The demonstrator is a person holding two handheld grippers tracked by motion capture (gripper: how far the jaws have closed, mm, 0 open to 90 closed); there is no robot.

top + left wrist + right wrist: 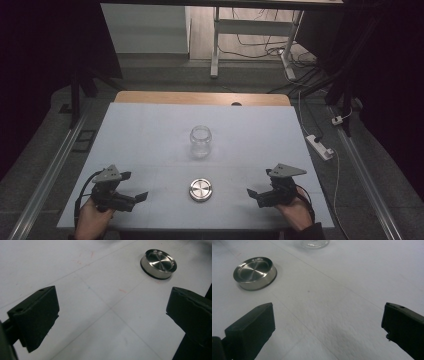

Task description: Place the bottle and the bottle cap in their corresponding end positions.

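Two grippers rest low on the white table [150, 130] in the high view — left gripper [134, 187] and right gripper [257, 187], both spread wide, holding nothing. Between them lies a steel lid [200, 190], well apart from each; a lidless glass jar [200, 141] stands beyond it. Left gripper view: wide jaws, lid [158, 263] ahead at upper right. Right gripper view: wide jaws, lid [255, 272] at upper left — jar base [315, 243] at the top edge.

Between your two claws, a round, brushed-steel lid [200, 190] with a dark rim at its base lies flat on the white table top, hollow side up. It sits well apart from your left claw [134, 186] and your right claw [260, 186], touched by neither. Beyond it, farther from both claws, a clear glass jar [200, 141] stands upright, mouth open.
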